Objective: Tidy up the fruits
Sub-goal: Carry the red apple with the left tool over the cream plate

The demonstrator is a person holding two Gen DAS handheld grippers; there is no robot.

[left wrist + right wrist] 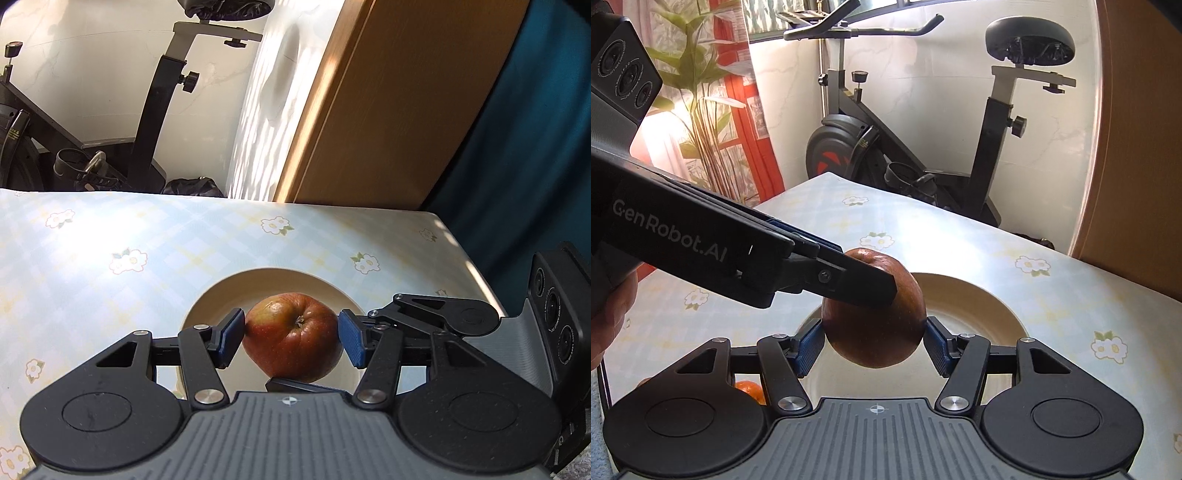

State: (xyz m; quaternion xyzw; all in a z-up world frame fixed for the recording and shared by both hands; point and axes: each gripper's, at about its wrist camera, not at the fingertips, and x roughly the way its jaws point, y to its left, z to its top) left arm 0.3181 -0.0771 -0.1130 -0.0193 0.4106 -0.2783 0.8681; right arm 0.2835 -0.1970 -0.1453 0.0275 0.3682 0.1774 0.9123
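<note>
A red apple [295, 332] hangs above a cream plate [221, 295] on the flowered tablecloth. My left gripper [291, 336] is shut on it, a blue pad pressing each side. My right gripper [875, 339] is shut on the same apple [882, 343] from another angle, its pads against both flanks. In the right wrist view, the left gripper's finger [857, 280] lies across the apple's top. In the left wrist view, a right gripper finger [424, 306] reaches in from the right and another shows under the apple. The plate [979, 302] holds nothing that I can see.
An orange fruit [750, 391] lies on the table, half hidden behind the right gripper's linkage. A hand [609, 314] holds the left gripper. An exercise bike [923, 147] stands behind the table, a wooden panel [388, 110] and blue curtain [517, 166] at its right edge.
</note>
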